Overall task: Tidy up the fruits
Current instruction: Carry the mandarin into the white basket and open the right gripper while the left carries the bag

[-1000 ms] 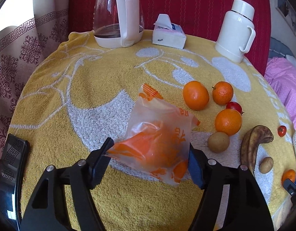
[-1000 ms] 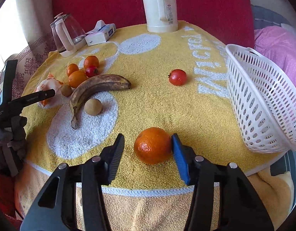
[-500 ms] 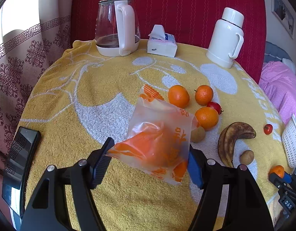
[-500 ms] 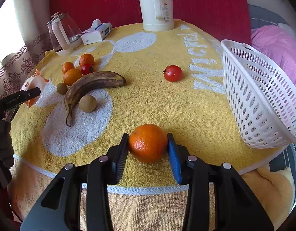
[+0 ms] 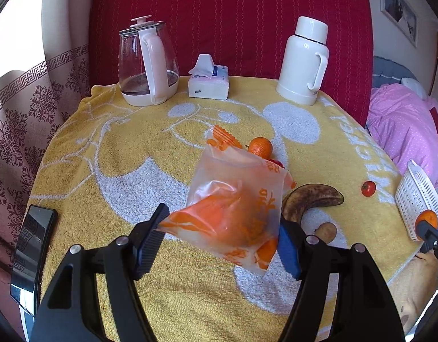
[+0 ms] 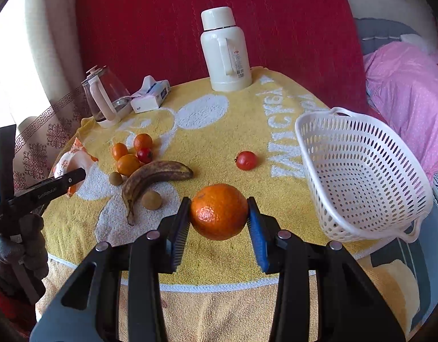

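Orange round mandarin (image 6: 219, 211) clamped in right hand-held gripper (image 6: 219, 219), left hand-held gripper (image 5: 221, 236) pinching translucent orange-printed plastic bag (image 5: 236, 208); next, probably carry right to white perforated plastic basket (image 6: 361, 171).

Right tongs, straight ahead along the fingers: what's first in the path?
Beyond the orange they hold, the right tongs point down at bare yellow towel, between the banana and the red tomato. Likely cloth first; depth is uncertain.

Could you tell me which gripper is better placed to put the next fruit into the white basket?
Right: the right gripper already clamps an orange beside the basket, while the left gripper holds a plastic bag.
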